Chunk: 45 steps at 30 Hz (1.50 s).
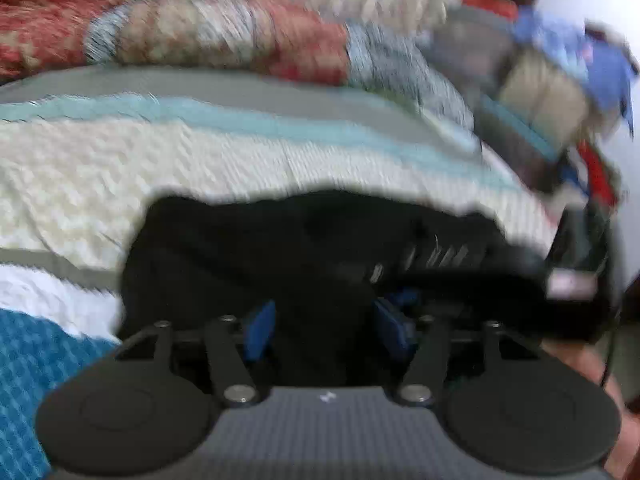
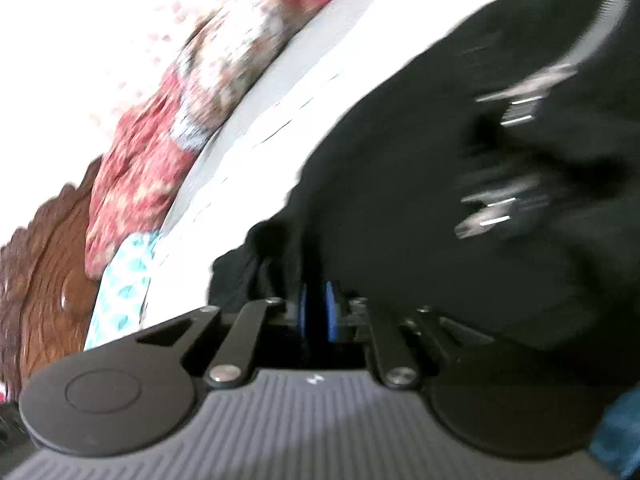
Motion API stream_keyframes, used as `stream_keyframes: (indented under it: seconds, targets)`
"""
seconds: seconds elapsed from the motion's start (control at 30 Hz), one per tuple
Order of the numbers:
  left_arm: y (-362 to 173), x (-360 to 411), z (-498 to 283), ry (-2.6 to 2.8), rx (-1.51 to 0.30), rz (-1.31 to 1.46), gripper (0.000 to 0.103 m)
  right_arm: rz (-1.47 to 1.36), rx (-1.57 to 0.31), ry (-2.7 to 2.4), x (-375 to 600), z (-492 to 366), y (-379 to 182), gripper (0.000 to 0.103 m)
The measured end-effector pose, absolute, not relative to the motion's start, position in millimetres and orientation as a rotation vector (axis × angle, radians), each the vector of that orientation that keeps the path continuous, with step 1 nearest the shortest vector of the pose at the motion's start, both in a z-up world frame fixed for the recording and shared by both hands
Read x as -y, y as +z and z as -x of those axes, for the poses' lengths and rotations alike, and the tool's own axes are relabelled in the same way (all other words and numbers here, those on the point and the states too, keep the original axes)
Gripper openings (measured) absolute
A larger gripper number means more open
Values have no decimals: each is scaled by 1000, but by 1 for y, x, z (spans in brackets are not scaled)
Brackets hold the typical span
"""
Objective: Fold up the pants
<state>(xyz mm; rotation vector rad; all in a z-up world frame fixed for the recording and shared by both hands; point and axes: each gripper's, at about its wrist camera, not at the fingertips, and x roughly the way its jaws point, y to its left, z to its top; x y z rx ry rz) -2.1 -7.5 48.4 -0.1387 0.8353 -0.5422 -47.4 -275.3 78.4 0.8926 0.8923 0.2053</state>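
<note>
One pair of black pants [image 1: 280, 248] is lying on the striped bedspread [image 1: 100, 160]. Left gripper [image 1: 324, 328] is gaping, holding nothing; right gripper [image 2: 317, 312] is standing narrowly parted, grip unclear.

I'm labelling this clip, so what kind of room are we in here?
Most likely a bedroom: black pants lie on a bed with a striped bedspread, a patchwork quilt bunched behind it, and a carved wooden headboard.
</note>
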Motion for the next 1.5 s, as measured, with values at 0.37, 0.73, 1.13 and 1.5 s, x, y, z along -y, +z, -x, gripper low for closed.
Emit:
stream_keyframes:
  seconds: [0.37, 0.73, 1.13, 1.5]
  targets:
    - [96, -92, 34, -393, -691, 350, 89, -954, -889, 402, 259, 37, 70, 77]
    - [77, -99, 12, -311, -772, 418, 85, -549, -762, 423, 261, 15, 118, 32]
    - [31, -32, -29, -383, -948, 349, 87, -495, -674, 165, 328, 40, 129, 55]
    - [14, -12, -9, -309, -1032, 120, 90, -494, -926, 431, 273, 43, 48, 18]
